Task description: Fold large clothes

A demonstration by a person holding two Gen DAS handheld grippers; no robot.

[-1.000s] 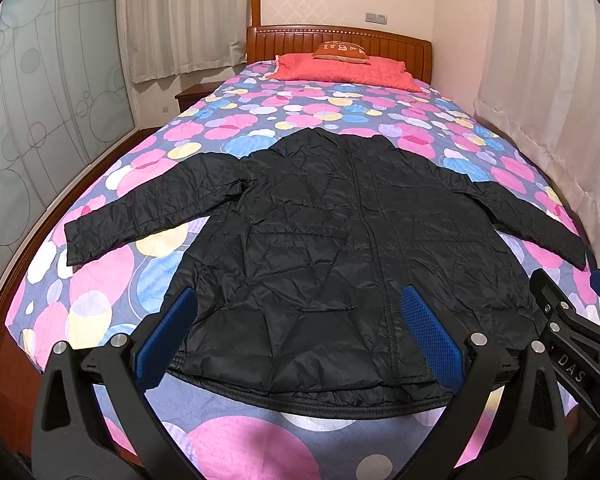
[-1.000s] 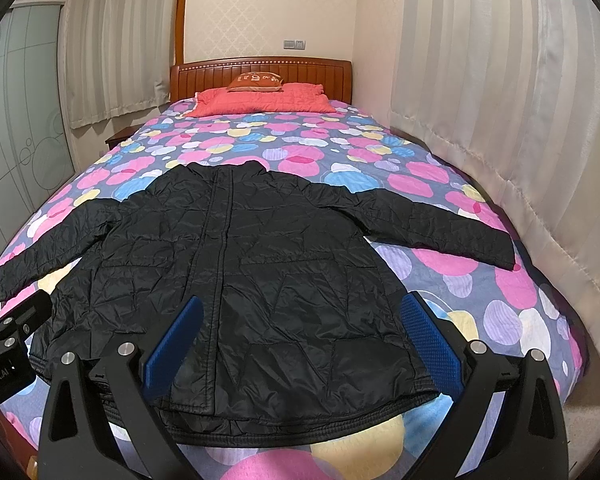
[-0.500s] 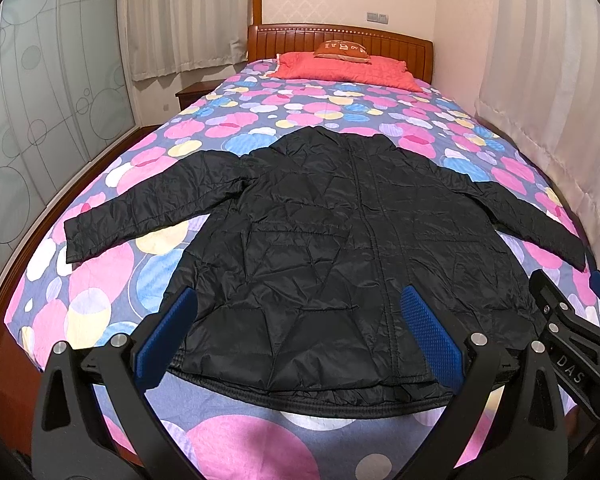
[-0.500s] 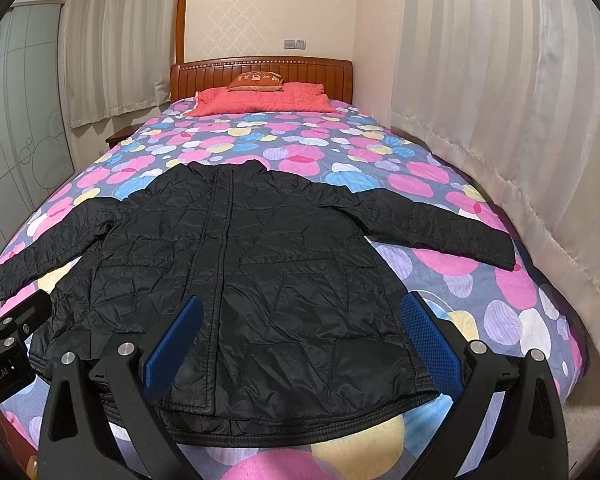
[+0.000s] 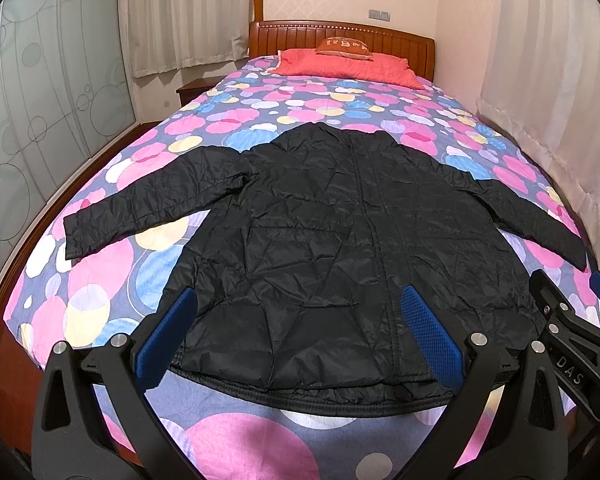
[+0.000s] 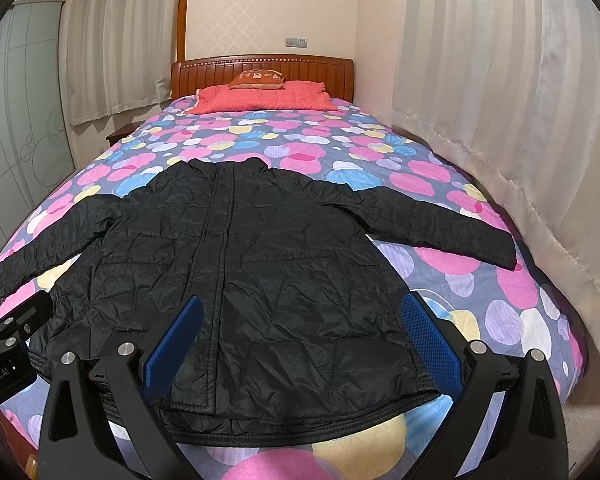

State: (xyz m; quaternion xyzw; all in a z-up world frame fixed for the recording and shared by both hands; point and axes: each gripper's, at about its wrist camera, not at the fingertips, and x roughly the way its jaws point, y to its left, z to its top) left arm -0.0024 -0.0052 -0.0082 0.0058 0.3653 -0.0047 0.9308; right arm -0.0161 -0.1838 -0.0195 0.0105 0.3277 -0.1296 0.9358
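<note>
A black quilted jacket [image 5: 332,240] lies flat and face up on the bed, both sleeves spread out, hem toward me; it also shows in the right wrist view [image 6: 240,272]. My left gripper [image 5: 300,336] is open and empty, held above the hem's left half. My right gripper [image 6: 300,340] is open and empty, held above the hem's right half. The right gripper's body shows at the right edge of the left wrist view [image 5: 572,344]; the left gripper's body shows at the left edge of the right wrist view [image 6: 8,344].
The bed has a bright spotted cover [image 5: 100,272] and a wooden headboard [image 5: 340,36]. A red pillow [image 5: 348,68] lies at the head. Curtains [image 6: 500,140] hang along the right side. Frosted wardrobe doors [image 5: 40,100] and a nightstand [image 5: 192,90] stand left.
</note>
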